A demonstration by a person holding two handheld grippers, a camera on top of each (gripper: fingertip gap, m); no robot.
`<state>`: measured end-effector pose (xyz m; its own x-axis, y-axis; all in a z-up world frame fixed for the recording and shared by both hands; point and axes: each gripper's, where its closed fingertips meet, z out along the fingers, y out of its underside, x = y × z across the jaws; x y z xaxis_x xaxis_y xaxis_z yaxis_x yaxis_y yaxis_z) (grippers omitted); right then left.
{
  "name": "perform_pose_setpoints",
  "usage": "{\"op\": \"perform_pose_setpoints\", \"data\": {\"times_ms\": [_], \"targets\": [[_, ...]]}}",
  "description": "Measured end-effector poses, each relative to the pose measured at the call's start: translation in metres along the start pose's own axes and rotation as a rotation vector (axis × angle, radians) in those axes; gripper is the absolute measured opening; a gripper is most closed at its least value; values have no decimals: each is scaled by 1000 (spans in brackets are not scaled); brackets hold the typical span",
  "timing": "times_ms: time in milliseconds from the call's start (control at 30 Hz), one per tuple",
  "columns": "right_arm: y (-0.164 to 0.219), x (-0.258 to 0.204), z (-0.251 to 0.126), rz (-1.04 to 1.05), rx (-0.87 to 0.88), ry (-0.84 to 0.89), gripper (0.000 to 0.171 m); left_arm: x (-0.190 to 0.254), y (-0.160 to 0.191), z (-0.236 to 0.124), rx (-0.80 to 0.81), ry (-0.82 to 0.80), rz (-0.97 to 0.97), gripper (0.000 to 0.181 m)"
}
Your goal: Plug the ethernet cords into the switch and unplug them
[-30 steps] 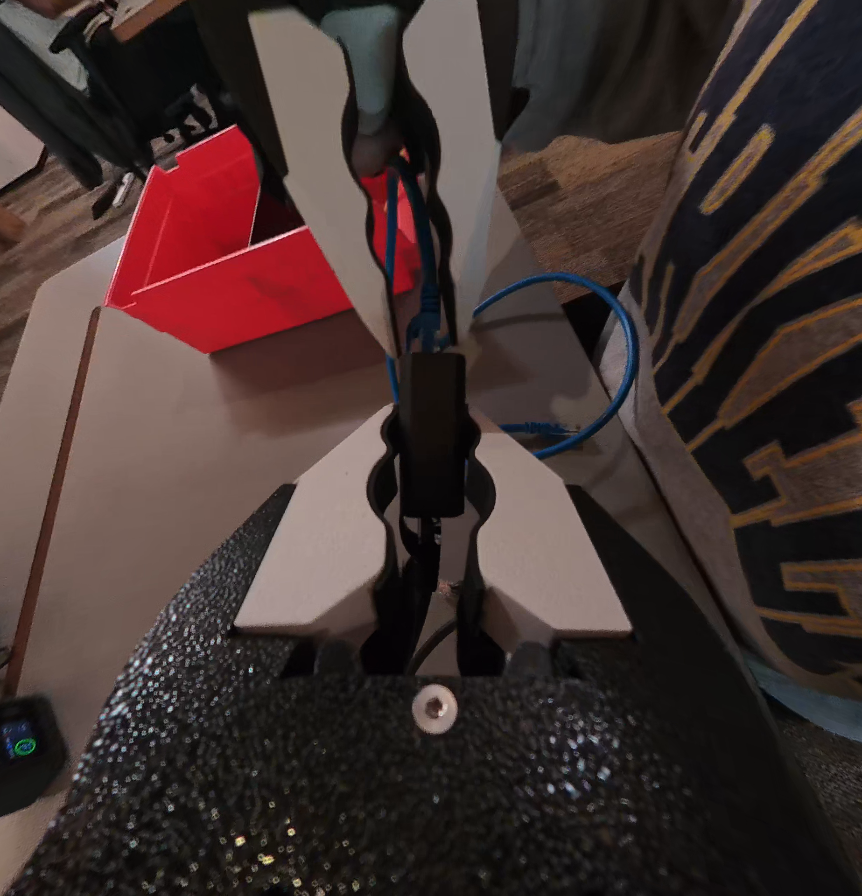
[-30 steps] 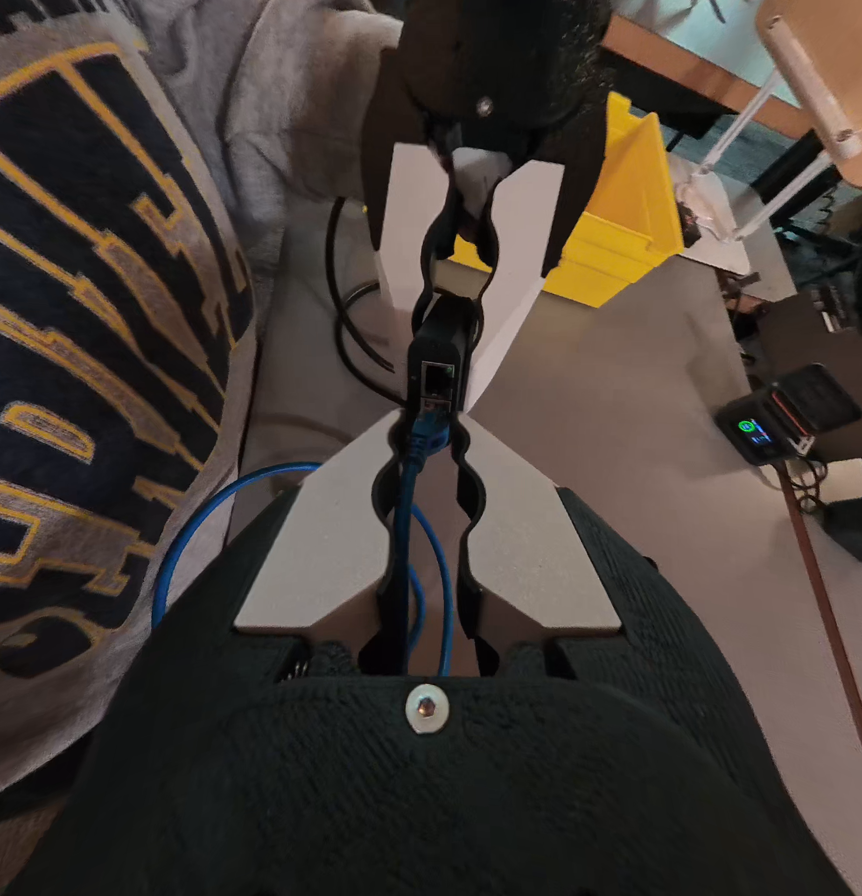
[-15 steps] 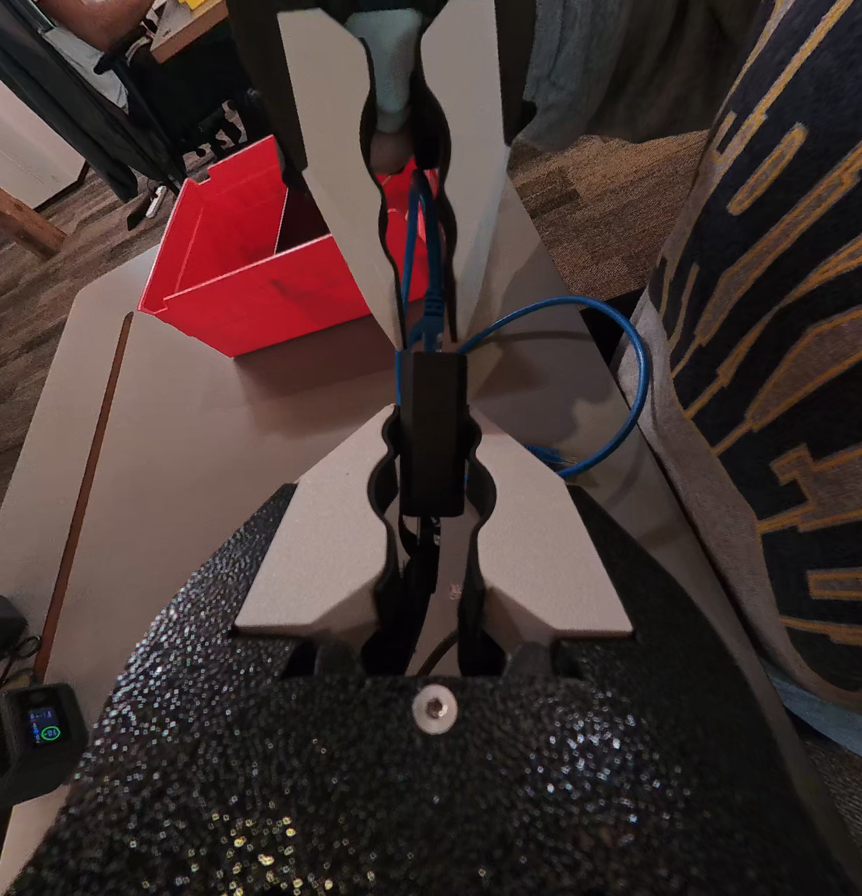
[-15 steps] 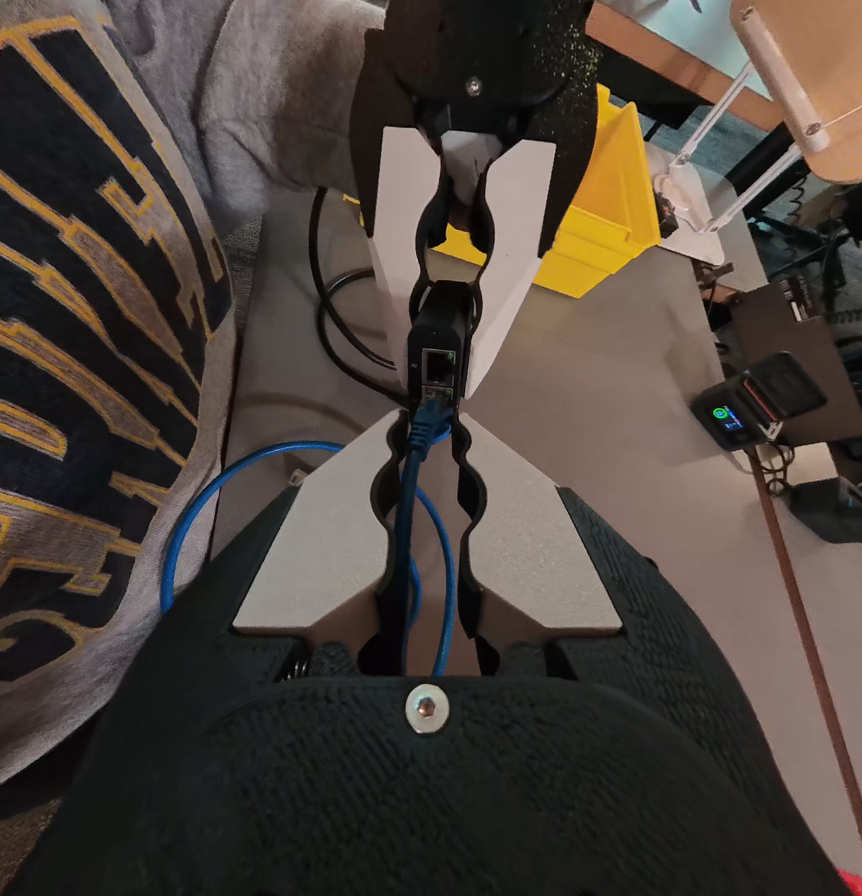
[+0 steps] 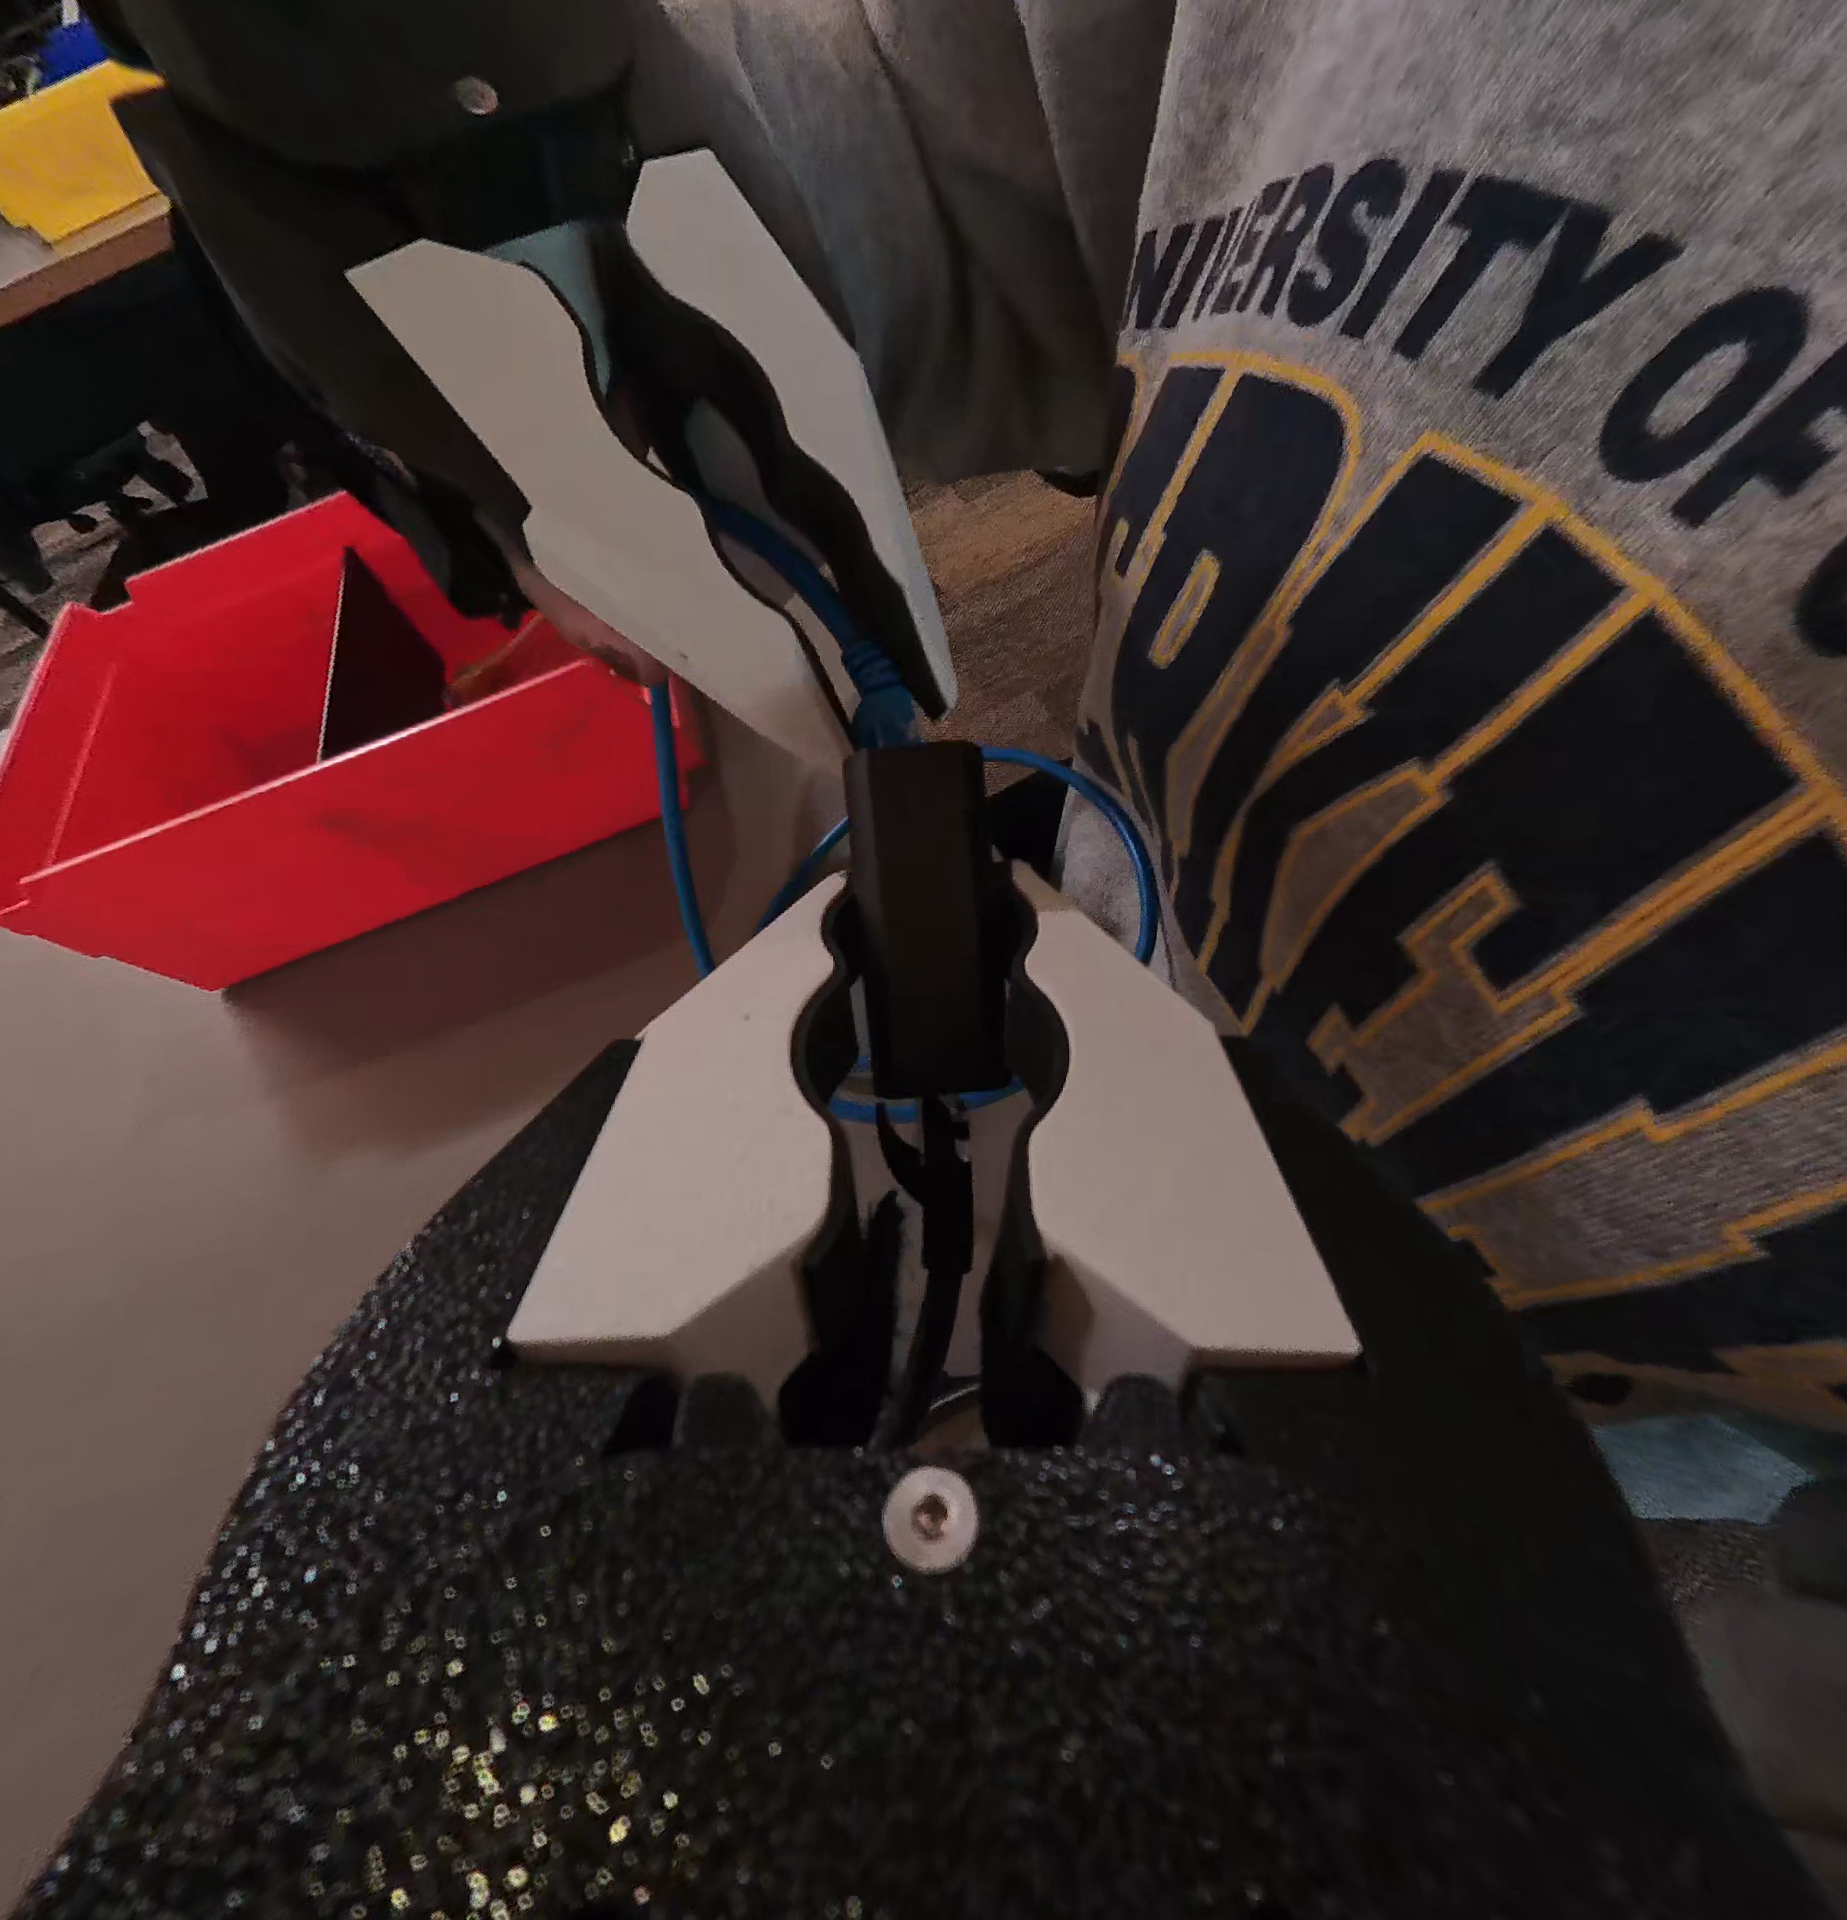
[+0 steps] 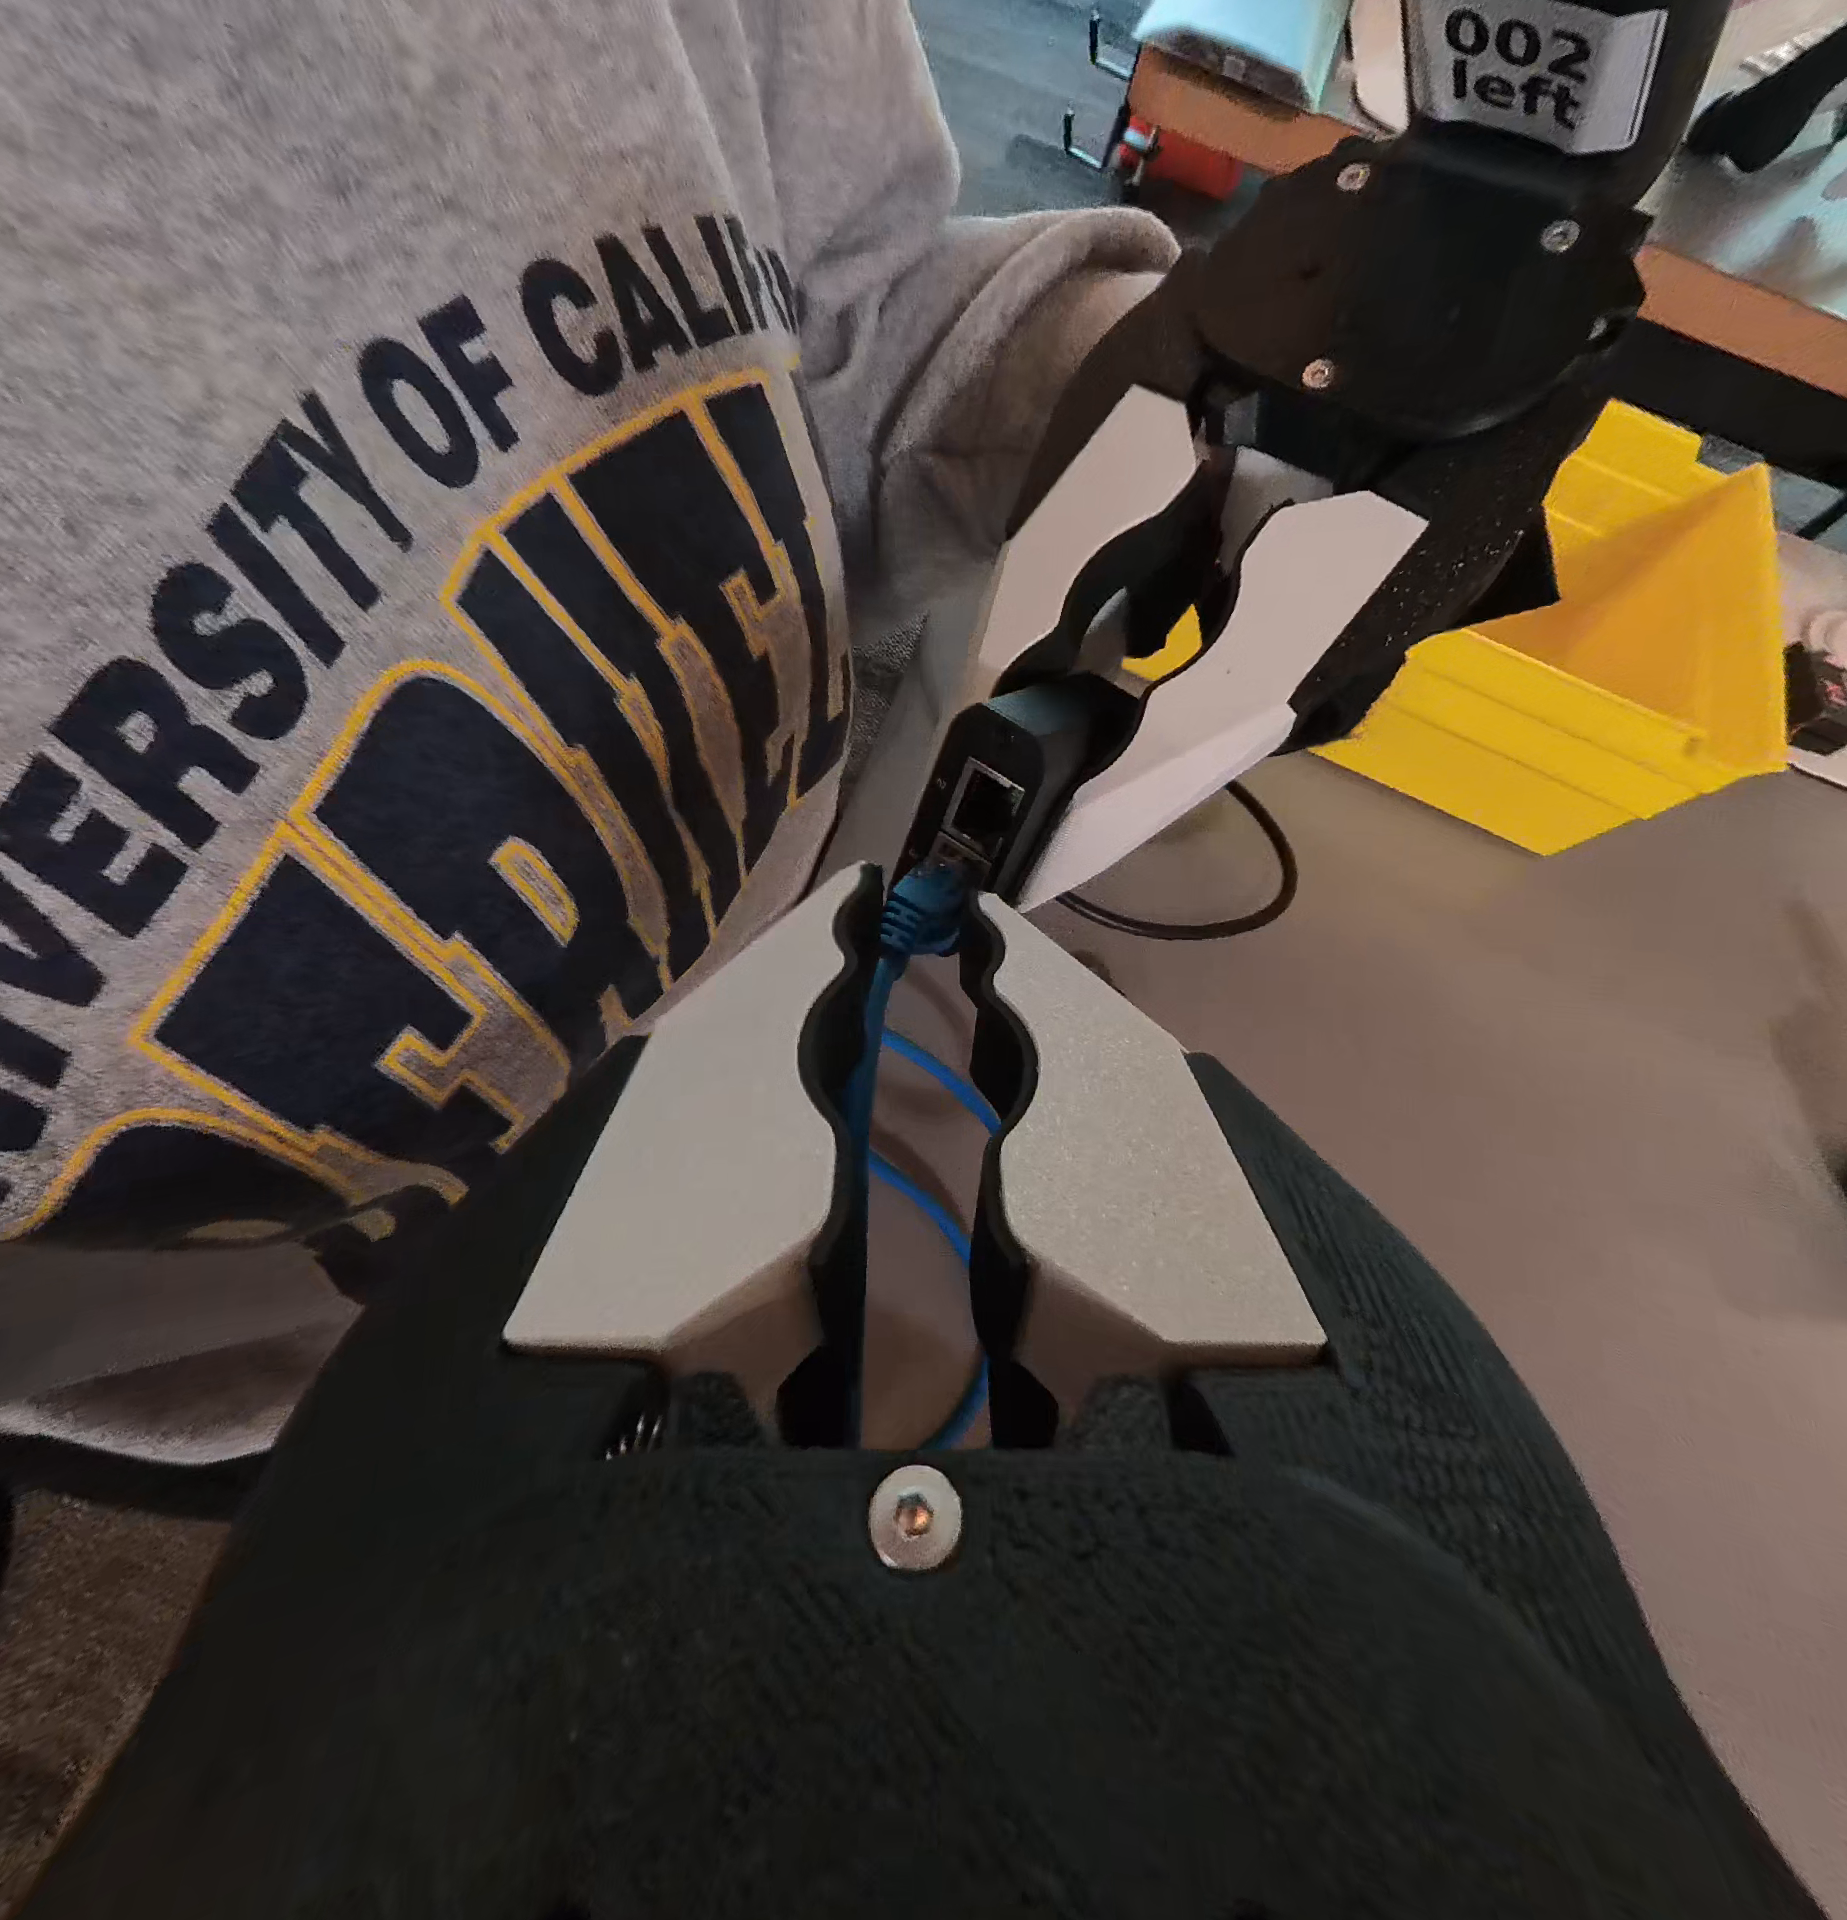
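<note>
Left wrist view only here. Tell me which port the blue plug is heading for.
Observer: The right wrist view shows the face of the switch with two stacked ports. The blue plug has its tip at the lower one, but I cannot tell whether it is fully seated.
Operator: Report the upper port.
Observer: The upper port is empty, with nothing plugged into it.
</note>
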<state>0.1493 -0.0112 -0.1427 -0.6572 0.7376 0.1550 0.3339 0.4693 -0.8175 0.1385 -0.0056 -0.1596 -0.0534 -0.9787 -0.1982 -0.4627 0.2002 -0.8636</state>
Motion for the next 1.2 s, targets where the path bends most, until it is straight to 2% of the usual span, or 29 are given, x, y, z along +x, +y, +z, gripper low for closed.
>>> {"op": "perform_pose_setpoints", "data": {"times_ms": [33,300,367,400,500,567,667,767,1067,1200], "targets": [[0,0,-1,-4,-8,0,13,0,-1,0,-5,-1,-1,22],[-2,-12,-1,-1,12,-44,13,11,-4,3,4,67,-19,22],[-9,-32,-14,28,66,-165,11,22,5,-2,-36,128,12,21],[-15,-31,-28,55,117,-146,10,13,16,-13,-65,49,0,21],[-7,-5,-66,99,110,91,11,-15,25,-59,-8,-160,-118,21],[-11,18,-96,92,113,286,11,-32,22,-78,18,-312,-93,21],[-31,45,-153,14,120,578,11,-52,24,-86,36,-444,-124,21],[-58,60,-215,-78,99,834,11,-57,28,-79,20,-460,-131,21],[-115,56,-336,-203,8,1139,10,-72,39,-71,9,-513,-199,22],[-117,58,-367,-176,-17,1184,11,-75,43,-69,2,-516,-217,22]]}}
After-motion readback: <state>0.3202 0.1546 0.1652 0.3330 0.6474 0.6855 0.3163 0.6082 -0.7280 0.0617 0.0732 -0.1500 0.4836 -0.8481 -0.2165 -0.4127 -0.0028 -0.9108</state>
